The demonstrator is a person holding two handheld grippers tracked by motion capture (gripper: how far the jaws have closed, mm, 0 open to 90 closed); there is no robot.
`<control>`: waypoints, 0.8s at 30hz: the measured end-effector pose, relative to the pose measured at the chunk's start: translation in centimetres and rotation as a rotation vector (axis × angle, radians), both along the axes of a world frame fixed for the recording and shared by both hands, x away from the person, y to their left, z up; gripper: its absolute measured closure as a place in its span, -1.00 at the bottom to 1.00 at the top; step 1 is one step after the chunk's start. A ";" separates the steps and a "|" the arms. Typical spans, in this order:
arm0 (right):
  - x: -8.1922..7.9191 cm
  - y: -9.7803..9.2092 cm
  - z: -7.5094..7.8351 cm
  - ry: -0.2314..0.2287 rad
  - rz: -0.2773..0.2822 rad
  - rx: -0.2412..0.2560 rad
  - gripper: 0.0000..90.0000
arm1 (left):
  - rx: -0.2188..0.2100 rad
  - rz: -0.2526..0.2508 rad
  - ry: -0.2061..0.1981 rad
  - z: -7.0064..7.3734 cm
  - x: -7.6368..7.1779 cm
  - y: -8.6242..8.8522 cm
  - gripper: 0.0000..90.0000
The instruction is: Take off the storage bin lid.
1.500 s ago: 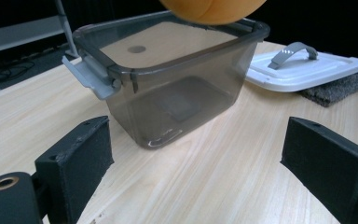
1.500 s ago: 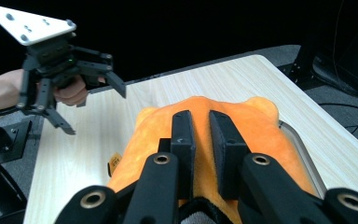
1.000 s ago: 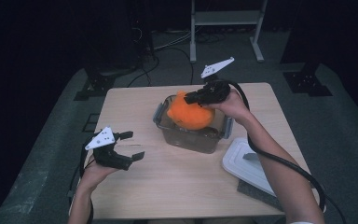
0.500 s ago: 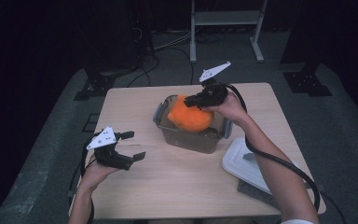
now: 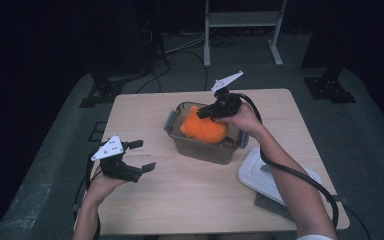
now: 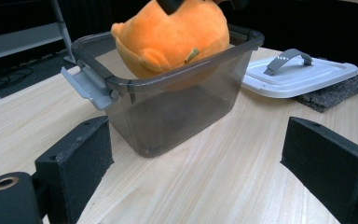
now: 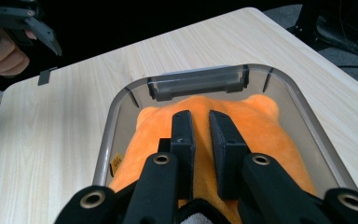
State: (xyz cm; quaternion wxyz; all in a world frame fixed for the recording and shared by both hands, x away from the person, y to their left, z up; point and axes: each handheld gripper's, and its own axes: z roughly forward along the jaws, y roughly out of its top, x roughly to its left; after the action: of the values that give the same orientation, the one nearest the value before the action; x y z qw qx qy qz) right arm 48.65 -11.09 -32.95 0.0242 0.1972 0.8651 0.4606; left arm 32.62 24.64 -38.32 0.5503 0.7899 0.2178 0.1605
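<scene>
I was working in what looked like a lab or recording studio. A plain wooden table [image 5: 180, 195] stood alone on grey floor matting [image 5: 55, 165], with black surroundings on every side. Behind the table, cables [image 5: 180, 47] trailed across the floor beside a metal rack [image 5: 242, 22] and dark equipment stands [image 5: 102, 87].

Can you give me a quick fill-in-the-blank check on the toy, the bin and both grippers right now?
1. The right gripper is shut on the ____ plush toy.
2. The toy sits partly inside the clear grey ____, above its rim.
3. The left gripper hovers with its jaws ____, holding nothing.
4. The white lid lies on the table, ____ the bin.

Missing words: orange; bin; open; off
</scene>
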 end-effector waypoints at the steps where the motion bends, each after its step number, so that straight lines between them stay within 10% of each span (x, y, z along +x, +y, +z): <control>1: 0.1 0.0 -0.1 0.002 -0.001 -0.002 0.77 | 0.000 0.000 0.000 0.0 0.0 0.0 -0.83; 24: 0.1 0.9 -1.3 0.047 -0.001 -0.054 0.75 | -0.001 0.007 -0.002 0.1 0.0 0.2 -0.83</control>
State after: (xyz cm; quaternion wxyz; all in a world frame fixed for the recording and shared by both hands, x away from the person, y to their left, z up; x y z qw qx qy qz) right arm 48.73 -10.15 -34.27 0.0095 0.2075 0.8775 0.4323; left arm 32.57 24.88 -38.24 0.5504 0.7887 0.2200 0.1631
